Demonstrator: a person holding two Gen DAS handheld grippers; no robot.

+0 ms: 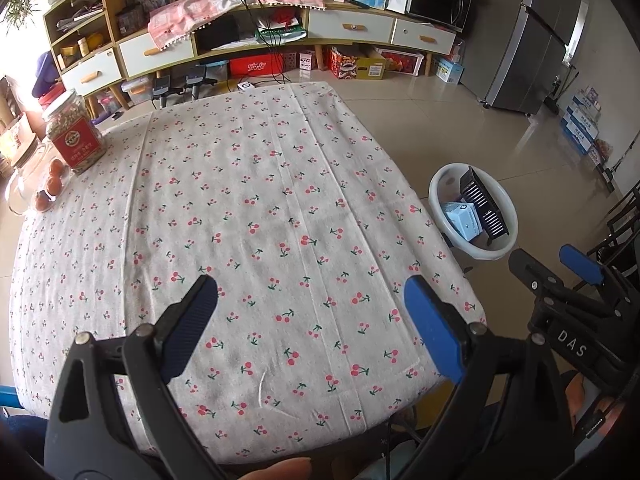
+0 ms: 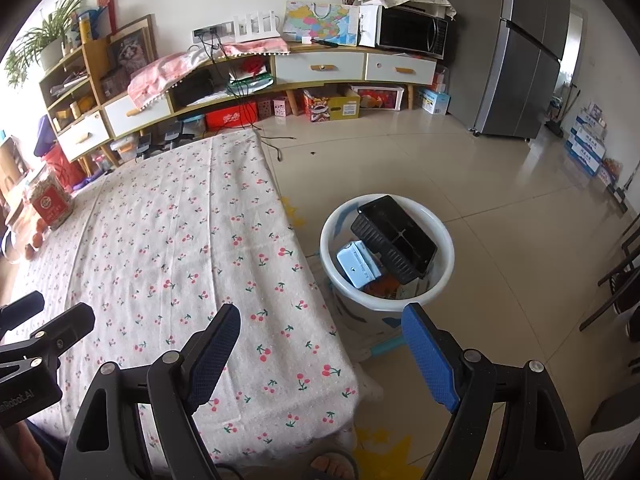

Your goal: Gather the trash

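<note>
Setting: a living room with a tiled floor, a long sideboard (image 2: 320,68) and a grey refrigerator (image 2: 520,60) at the back; in the foreground, a table under a cherry-print tablecloth (image 1: 260,220) is being viewed from both wrist cameras.

Left gripper (image 1: 310,320): is being held low over the near edge of the cloth, fingers spread wide, nothing between them.

Right gripper (image 2: 320,344): is being held over the table's right corner, fingers likewise spread and empty, aimed toward the floor beside the table.

Trash, location: already lying in the white plastic bin (image 2: 444,240) standing on the floor just beside the table. No loose trash is being shown on the cloth.
- Black slotted plastic tray (image 2: 394,238): leaning tilted against the bin's rim, part of it above the rim. Judged light, stiff and somewhat brittle; best taken by a thin side wall, not across the full width.
- Light blue carton (image 2: 358,266): wedged below the tray. Judged light and crushable; best pinched gently across a narrow edge.

Other items, far left of the table: a clear jar with a red label (image 1: 74,134) and a glass bowl of orange-red fruit (image 1: 16,200). Judged not to be trash; both fragile.
</note>
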